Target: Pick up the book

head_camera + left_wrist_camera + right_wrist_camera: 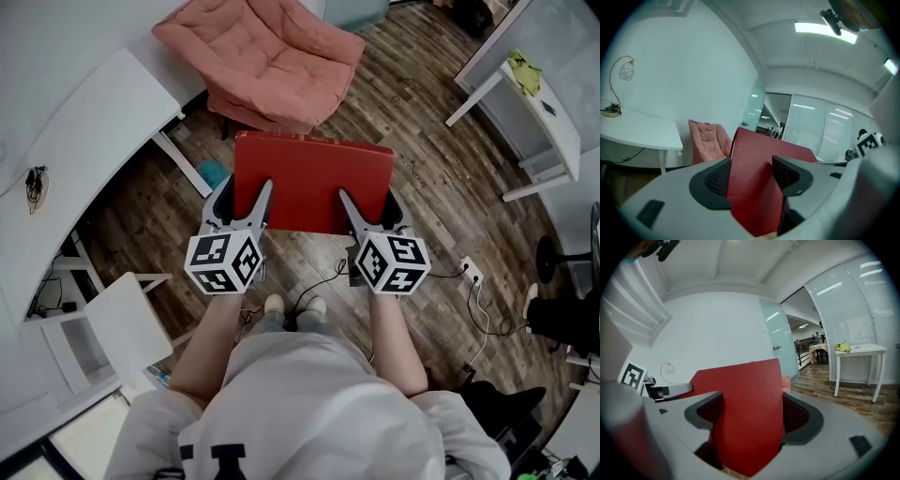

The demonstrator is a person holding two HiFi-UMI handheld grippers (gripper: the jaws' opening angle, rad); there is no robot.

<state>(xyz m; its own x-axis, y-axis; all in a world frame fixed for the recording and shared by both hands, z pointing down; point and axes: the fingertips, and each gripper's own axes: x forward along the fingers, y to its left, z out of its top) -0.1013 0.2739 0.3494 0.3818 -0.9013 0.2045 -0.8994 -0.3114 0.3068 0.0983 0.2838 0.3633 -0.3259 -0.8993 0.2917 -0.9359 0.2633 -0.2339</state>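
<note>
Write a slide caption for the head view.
A red book held above the wooden floor, gripped by the left tool and right tool.

ahead: pink armchair (pixel 272 56) | left: white desk (pixel 84 131) | right: white table (pixel 525 108) | passage: wood floor (pixel 441 187)

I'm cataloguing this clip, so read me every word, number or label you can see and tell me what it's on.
Nothing here can be read as text.
red book: plain cover, no title showing in any view.
marker cubes: black-and-white square patterns only, no words or numbers.
shirt: black print cut off at the bottom edge of the head view, unreadable.
</note>
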